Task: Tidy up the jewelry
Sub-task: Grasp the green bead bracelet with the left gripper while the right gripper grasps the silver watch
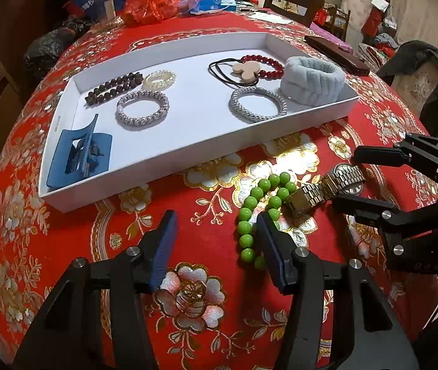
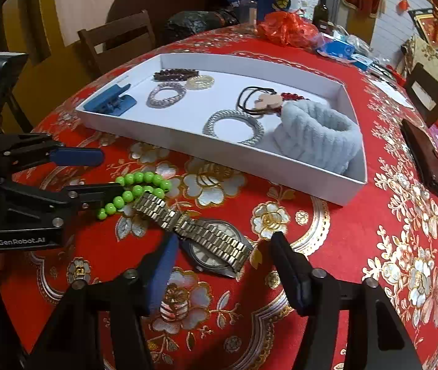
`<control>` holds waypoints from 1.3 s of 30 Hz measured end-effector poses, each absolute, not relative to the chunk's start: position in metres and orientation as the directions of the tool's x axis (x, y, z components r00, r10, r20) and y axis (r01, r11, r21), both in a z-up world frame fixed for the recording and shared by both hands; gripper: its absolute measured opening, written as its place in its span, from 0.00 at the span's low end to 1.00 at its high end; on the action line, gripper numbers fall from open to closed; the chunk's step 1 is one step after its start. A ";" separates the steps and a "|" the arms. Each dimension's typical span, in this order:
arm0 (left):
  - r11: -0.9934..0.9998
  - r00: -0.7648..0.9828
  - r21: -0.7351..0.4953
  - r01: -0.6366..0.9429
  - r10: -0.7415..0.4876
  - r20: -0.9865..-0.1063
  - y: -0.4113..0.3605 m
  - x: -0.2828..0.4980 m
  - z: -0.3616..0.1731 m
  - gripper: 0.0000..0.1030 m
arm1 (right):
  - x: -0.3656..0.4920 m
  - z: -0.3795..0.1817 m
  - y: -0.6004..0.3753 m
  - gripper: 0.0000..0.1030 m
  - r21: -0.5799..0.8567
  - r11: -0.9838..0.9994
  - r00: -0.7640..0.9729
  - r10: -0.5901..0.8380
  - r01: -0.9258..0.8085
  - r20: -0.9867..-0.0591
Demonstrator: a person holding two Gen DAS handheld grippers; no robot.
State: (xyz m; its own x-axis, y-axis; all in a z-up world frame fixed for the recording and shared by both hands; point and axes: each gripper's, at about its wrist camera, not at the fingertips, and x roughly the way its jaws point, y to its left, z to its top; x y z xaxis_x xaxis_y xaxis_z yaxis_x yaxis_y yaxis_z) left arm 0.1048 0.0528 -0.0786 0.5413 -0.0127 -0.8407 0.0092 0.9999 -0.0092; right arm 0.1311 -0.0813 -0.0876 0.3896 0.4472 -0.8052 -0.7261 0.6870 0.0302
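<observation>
Left gripper (image 1: 216,225) gaped empty beside green round-bead bracelet (image 1: 257,206); right gripper (image 2: 223,246) straddled gold metal-link wristwatch (image 2: 206,240), unclamped. Pickup step; next needs closing, then lifting into white cardboard tray (image 1: 188,160).

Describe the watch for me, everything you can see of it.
The watch is metal, with a silver-gold link band and a round pale dial. It lies flat on the red cloth, outside the white tray. The band is unclasped, one end stretching to the green beads and touching them. The right gripper is open, its fingers on either side of the dial, neither clearly pressing it.
</observation>
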 end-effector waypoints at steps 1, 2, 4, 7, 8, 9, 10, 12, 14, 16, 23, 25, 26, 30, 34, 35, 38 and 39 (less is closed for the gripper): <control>1.000 0.541 -0.013 0.008 -0.015 -0.841 0.054 0.105 -0.079 0.51 | 0.129 -0.086 -0.080 0.45 0.031 0.676 0.384 0.455 -0.736 -0.803; 1.000 0.540 -0.012 0.010 -0.015 -0.841 0.054 0.105 -0.079 0.51 | 0.126 -0.085 -0.078 0.45 0.014 0.671 0.389 0.448 -0.742 -0.805; 1.000 0.541 -0.011 0.009 -0.015 -0.841 0.054 0.105 -0.079 0.51 | 0.124 -0.084 -0.078 0.45 0.013 0.670 0.389 0.447 -0.742 -0.806; 1.000 0.542 -0.012 0.008 -0.014 -0.840 0.053 0.105 -0.079 0.51 | 0.119 -0.079 -0.080 0.45 0.012 0.679 0.394 0.440 -0.734 -0.807; 1.000 0.543 -0.012 0.008 -0.014 -0.839 0.053 0.105 -0.079 0.51 | 0.116 -0.077 -0.080 0.45 0.014 0.677 0.395 0.446 -0.736 -0.803; 1.000 0.545 -0.012 0.009 -0.016 -0.838 0.053 0.105 -0.079 0.51 | 0.113 -0.072 -0.081 0.45 0.015 0.675 0.399 0.454 -0.738 -0.797; 1.000 0.548 -0.017 0.016 -0.023 -0.836 0.052 0.105 -0.079 0.51 | 0.109 -0.066 -0.082 0.45 0.004 0.678 0.414 0.453 -0.735 -0.790; 0.999 0.554 -0.030 0.033 -0.043 -0.831 0.050 0.105 -0.079 0.51 | 0.105 -0.056 -0.085 0.45 0.005 0.698 0.435 0.452 -0.716 -0.779; 0.998 0.563 -0.035 0.060 -0.063 -0.824 0.046 0.104 -0.079 0.51 | 0.103 -0.048 -0.092 0.44 0.014 0.730 0.455 0.441 -0.683 -0.774; 0.996 0.575 -0.014 0.092 -0.065 -0.815 0.040 0.104 -0.080 0.51 | 0.103 -0.042 -0.099 0.41 0.028 0.749 0.470 0.444 -0.662 -0.763; 0.989 0.566 -0.049 0.139 -0.120 -0.816 0.033 0.106 -0.078 0.08 | 0.114 -0.043 -0.112 0.02 0.109 0.780 0.441 0.456 -0.616 -0.773; 0.990 0.577 -0.064 0.122 -0.123 -0.807 0.037 0.104 -0.073 0.08 | 0.121 -0.052 -0.118 0.02 0.103 0.810 0.438 0.414 -0.577 -0.798; 0.991 0.588 -0.073 0.116 -0.128 -0.799 0.038 0.104 -0.068 0.08 | 0.125 -0.055 -0.121 0.04 0.106 0.819 0.431 0.402 -0.564 -0.808; 0.988 0.626 -0.111 0.106 -0.153 -0.765 0.043 0.101 -0.047 0.08 | 0.132 -0.065 -0.127 0.43 0.100 0.842 0.410 0.358 -0.531 -0.839; 0.989 0.628 -0.107 0.103 -0.148 -0.764 0.043 0.102 -0.043 0.08 | 0.121 -0.064 -0.117 0.66 0.011 0.801 0.445 0.344 -0.599 -0.827; 0.990 0.622 -0.103 0.099 -0.142 -0.770 0.043 0.102 -0.045 0.08 | 0.119 -0.064 -0.114 0.66 0.002 0.787 0.441 0.348 -0.617 -0.827; 0.992 0.601 -0.091 0.089 -0.126 -0.790 0.045 0.104 -0.054 0.08 | 0.121 -0.071 -0.109 0.66 -0.015 0.757 0.424 0.349 -0.653 -0.836; 0.993 0.598 -0.086 0.086 -0.121 -0.792 0.045 0.104 -0.055 0.08 | 0.124 -0.076 -0.107 0.66 -0.033 0.752 0.424 0.335 -0.658 -0.841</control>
State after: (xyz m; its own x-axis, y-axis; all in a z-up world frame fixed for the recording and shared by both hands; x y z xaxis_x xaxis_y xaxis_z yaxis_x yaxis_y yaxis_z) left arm 0.1037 0.0452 -0.0552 0.5978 -0.1210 -0.7924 0.0863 0.9925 -0.0864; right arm 0.1238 -0.1066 -0.0757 0.4244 0.3350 -0.8412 -0.6582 0.7521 -0.0325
